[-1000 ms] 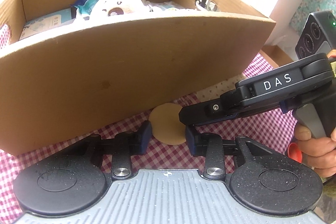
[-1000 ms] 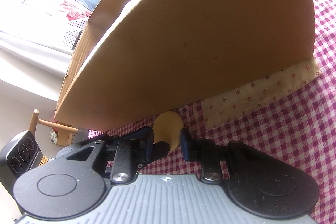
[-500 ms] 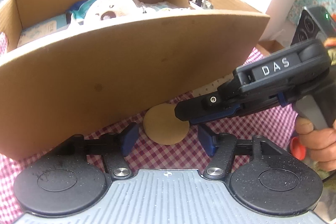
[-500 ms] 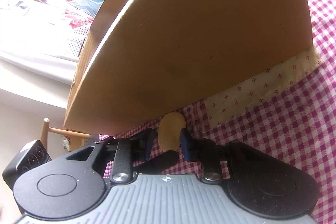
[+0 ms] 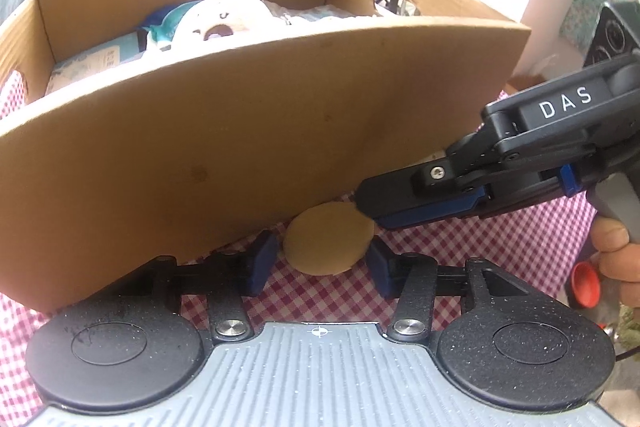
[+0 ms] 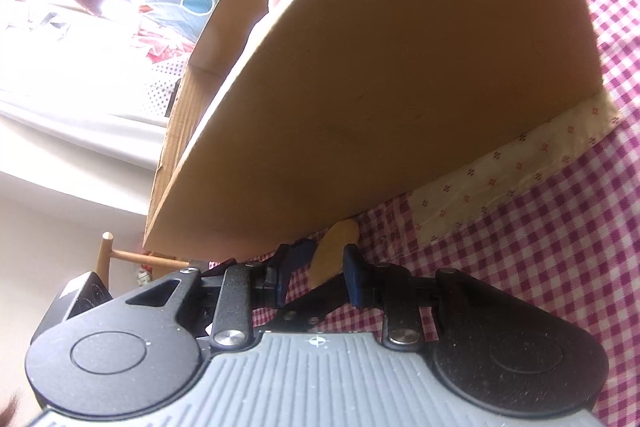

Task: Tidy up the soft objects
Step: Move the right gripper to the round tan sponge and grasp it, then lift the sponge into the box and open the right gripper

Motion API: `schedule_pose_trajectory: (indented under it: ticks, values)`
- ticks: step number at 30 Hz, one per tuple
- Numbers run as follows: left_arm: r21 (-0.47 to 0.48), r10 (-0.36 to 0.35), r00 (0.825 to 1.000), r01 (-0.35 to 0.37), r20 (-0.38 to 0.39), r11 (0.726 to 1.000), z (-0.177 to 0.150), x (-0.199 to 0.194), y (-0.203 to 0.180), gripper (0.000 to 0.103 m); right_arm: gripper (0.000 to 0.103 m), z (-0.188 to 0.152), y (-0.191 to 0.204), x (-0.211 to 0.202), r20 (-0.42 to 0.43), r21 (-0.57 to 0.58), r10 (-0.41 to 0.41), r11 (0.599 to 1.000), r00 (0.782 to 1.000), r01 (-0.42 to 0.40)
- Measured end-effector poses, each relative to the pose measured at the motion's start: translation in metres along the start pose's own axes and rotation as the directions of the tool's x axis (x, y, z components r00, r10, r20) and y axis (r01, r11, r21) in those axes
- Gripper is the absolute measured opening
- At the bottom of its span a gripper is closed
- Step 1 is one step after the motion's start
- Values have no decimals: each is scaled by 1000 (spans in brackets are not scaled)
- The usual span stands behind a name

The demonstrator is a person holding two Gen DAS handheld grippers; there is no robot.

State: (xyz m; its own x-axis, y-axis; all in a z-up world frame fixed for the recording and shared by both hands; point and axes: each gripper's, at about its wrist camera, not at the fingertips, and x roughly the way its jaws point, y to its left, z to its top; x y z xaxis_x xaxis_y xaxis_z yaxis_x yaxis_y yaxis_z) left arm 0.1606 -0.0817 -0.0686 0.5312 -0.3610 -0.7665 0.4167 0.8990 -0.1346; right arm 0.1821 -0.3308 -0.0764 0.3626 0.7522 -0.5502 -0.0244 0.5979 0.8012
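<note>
Right claw (image 5: 366,211) pinches the tan pad (image 5: 328,245), left claw (image 5: 320,261) wide open around it, so with the plush (image 5: 216,23) already boxed (image 5: 240,147), the pad remains.

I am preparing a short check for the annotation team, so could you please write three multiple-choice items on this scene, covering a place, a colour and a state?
1. Where is the tan disc?
A. Inside the cardboard box
B. On the cloth in front of the box
C. On top of the box rim

2. What colour are the checks of the cloth?
A. Blue and white
B. Green and yellow
C. Pink and white

3. How does the left gripper stand?
A. Open, a finger on either side of the disc
B. Shut on the disc
C. Shut on the box wall

Answers: 1 B, the disc lies at the foot of the box's front wall; 2 C, the left wrist view shows pink-and-white squares; 3 A, gaps show between the disc and both fingers.
</note>
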Motion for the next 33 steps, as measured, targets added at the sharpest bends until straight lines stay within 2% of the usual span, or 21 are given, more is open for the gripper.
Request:
schedule_pose_trajectory:
  ticks: [4,10,22,25,27,30,33]
  values:
    - [11,9,1000,-9,5,1000,-1,0,1,46,32,0,-4,-4,16,27,-14,1000,1000,14]
    - [26,19,1000,-20,12,999,-1,0,-2,46,32,2,-12,3,-9,65,-10,998,1000,11]
    - [68,17,1000,-18,16,998,-4,-1,-8,49,31,12,-6,31,-58,58,-2,998,998,6]
    - [72,14,1000,-16,16,997,-5,-1,-10,49,27,12,-1,36,-58,39,-11,999,998,13]
    - [72,9,1000,-10,14,997,-6,-3,-10,49,16,10,4,38,-56,23,-25,999,998,26]
    - [70,1,1000,-2,10,998,-7,-5,-11,49,7,7,11,39,-54,-5,-30,1000,998,30]
    - [64,-6,1000,5,16,998,-11,-12,-13,49,7,1,23,39,-44,-49,-36,998,998,34]
